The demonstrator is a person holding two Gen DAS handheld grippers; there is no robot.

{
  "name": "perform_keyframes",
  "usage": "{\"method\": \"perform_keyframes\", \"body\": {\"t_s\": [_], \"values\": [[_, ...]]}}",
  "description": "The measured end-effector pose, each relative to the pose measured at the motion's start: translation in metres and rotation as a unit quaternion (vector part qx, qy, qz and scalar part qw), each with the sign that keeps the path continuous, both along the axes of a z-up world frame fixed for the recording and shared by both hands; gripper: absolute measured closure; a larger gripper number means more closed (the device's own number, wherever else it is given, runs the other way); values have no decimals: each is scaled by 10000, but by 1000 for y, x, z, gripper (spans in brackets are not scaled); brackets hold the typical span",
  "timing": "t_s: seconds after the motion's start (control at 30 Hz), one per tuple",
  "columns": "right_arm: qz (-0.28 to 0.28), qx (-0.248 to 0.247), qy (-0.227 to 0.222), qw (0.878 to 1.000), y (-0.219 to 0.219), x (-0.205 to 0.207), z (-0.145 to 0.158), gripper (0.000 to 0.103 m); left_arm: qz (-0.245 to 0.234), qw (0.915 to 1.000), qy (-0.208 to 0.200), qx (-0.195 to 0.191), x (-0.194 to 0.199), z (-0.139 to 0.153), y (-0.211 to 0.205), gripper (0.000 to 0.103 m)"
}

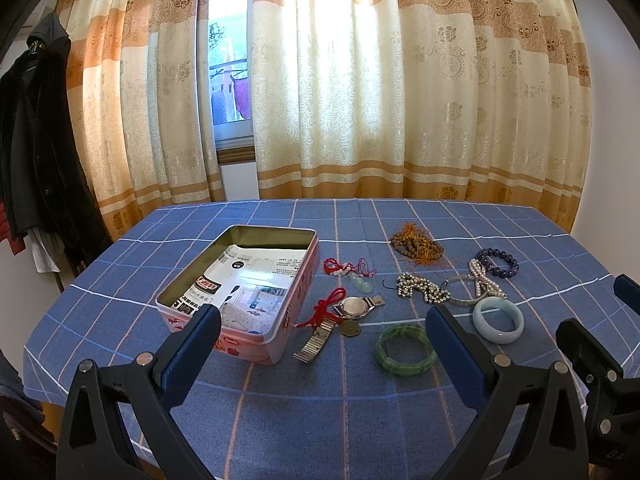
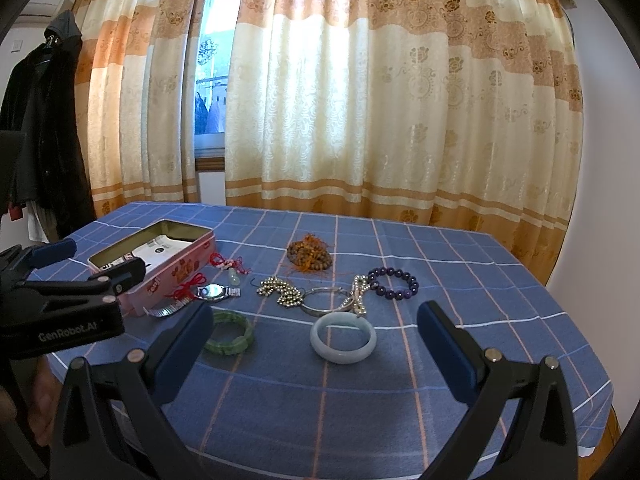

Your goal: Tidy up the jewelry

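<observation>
Both grippers gaping wide, holding nothing: left gripper (image 1: 323, 338) ahead of me, tin (image 1: 240, 292) beyond its left finger; right gripper (image 2: 316, 334) framing pale bangle (image 2: 343, 338).

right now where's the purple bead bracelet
The purple bead bracelet lies on the blue checked tablecloth at the far right of the jewelry spread, just right of the pearl strand and beyond the pale bangle.
</observation>
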State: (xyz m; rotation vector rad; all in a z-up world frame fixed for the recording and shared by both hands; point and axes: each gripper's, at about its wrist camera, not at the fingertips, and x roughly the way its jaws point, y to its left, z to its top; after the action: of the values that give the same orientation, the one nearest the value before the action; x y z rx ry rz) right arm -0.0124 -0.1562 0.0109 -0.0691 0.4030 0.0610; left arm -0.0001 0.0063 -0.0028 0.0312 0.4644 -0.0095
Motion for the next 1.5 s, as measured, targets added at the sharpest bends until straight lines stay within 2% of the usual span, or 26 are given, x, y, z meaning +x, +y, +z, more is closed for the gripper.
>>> {"method": "perform_keyframes", "body": {"t_s": [1.17,1.5], "values": [[90,22,68,9999,4,3,-7,0,-64,9999,105,23,5,-5,-3,1],[-94,127,312,9994,-22,12,-22,0,-5,9991,426,21,19,-30,3,1]]}}
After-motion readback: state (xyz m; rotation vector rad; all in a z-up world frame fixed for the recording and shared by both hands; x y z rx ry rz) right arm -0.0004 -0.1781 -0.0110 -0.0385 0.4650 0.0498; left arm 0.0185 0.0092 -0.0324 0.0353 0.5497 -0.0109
